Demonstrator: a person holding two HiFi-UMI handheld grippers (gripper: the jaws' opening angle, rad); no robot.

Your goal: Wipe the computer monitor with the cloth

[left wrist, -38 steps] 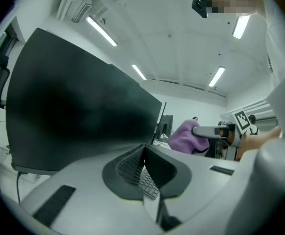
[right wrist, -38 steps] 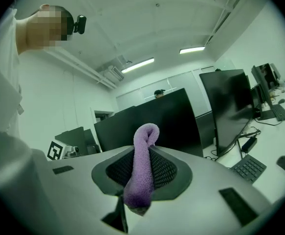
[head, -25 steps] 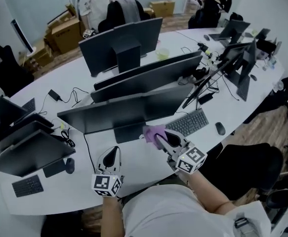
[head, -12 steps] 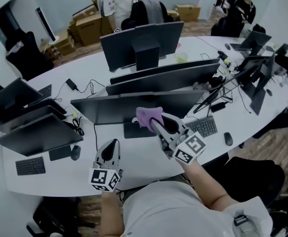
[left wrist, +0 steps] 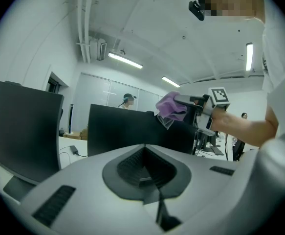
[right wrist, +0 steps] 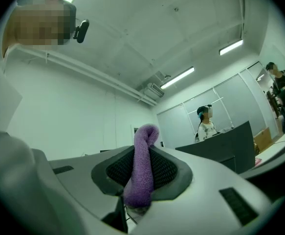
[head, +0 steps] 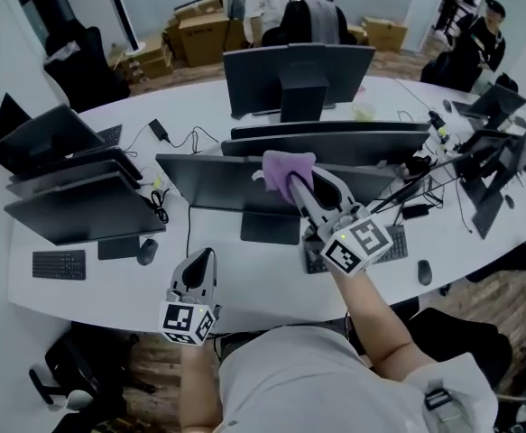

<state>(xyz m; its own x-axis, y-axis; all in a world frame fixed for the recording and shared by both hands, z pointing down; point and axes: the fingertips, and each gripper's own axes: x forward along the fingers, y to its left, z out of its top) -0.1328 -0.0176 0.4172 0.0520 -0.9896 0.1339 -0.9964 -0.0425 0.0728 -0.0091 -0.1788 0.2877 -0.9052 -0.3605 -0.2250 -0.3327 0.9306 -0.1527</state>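
Note:
The nearest black monitor (head: pixel 226 186) stands on the white desk, seen from above and behind its top edge. My right gripper (head: pixel 291 180) is shut on a purple cloth (head: pixel 287 168) and held up at the monitor's top edge; the cloth (right wrist: pixel 141 169) shows pinched between the jaws in the right gripper view. My left gripper (head: pixel 200 270) hangs low over the desk's front edge, jaws together with nothing in them. From the left gripper view the monitor (left wrist: pixel 127 129) and the raised cloth (left wrist: pixel 170 107) are ahead.
More monitors (head: pixel 299 72) stand in rows behind. Tilted screens (head: pixel 78 201), a small keyboard (head: pixel 59 264) and a mouse (head: pixel 146 252) lie left. A keyboard (head: pixel 396 240) and mouse (head: pixel 424 272) lie right. Cables (head: pixel 186 142) cross the desk (head: pixel 109 287). People and boxes (head: pixel 199 32) are at the back.
My right gripper has lifted the purple cloth from the desk by the monitor's foot up to the monitor's top edge. The left gripper stayed near the desk's front edge.

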